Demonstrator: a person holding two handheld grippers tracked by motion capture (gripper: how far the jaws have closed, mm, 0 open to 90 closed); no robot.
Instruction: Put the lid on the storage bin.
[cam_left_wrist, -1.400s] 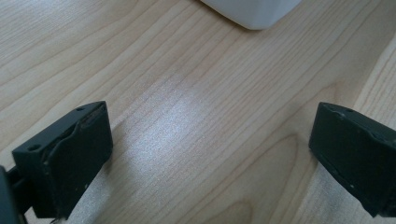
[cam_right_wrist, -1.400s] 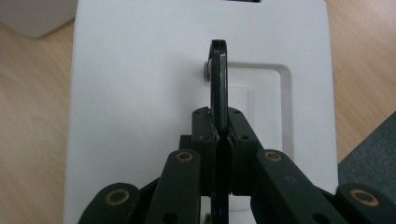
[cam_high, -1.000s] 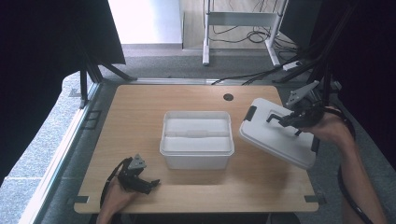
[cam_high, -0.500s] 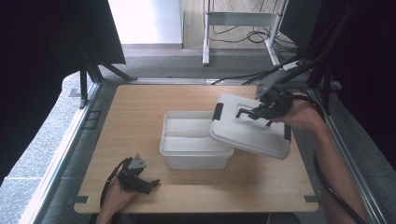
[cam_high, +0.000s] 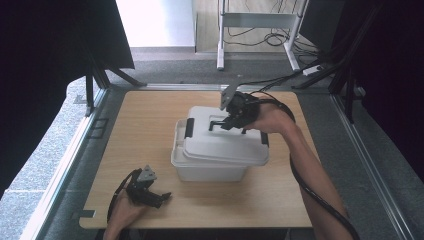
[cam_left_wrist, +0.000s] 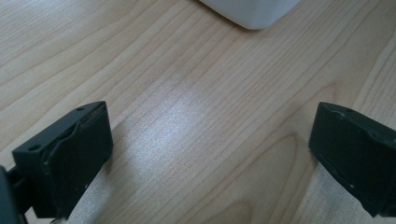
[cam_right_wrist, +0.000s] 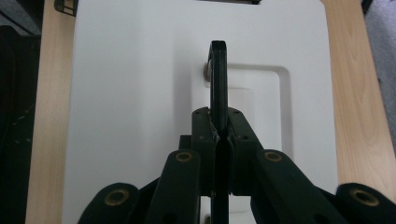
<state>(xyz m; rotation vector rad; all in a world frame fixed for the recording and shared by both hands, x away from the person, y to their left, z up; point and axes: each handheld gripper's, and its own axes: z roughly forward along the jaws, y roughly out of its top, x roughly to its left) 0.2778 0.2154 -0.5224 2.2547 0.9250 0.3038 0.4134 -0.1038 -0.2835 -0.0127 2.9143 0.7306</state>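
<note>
- While your right gripper (cam_high: 223, 123) carries the white lid (cam_high: 220, 135) by its black handle (cam_right_wrist: 218, 81), keep the jaws clamped on that handle as the right gripper view shows them, pressed flat against both of its faces.
- Note the position: the lid sits over the white bin (cam_high: 207, 167) near the middle of the table (cam_high: 150, 120), but looks skewed, its near edge overhanging the bin's front rim toward the table's near edge.
- Square the lid first. Line its long sides up with the bin's long sides before you lower; judged from the high view, a small shift toward the far edge looks needed.
- Lower level, not tilted, so all four lips meet the rim together. A corner catching inside the bin is the likely fault.
- Watch the black latches: one (cam_high: 189, 127) shows at the lid's left end; keep it outside the bin wall as the lid goes down.
- Hold your left gripper (cam_high: 161, 196) where it rests, near the table's near-left corner, jaws apart with nothing between them over bare wood, well apart from the bin.
- Release the handle only once the lid rests flat and no longer rocks.
</note>
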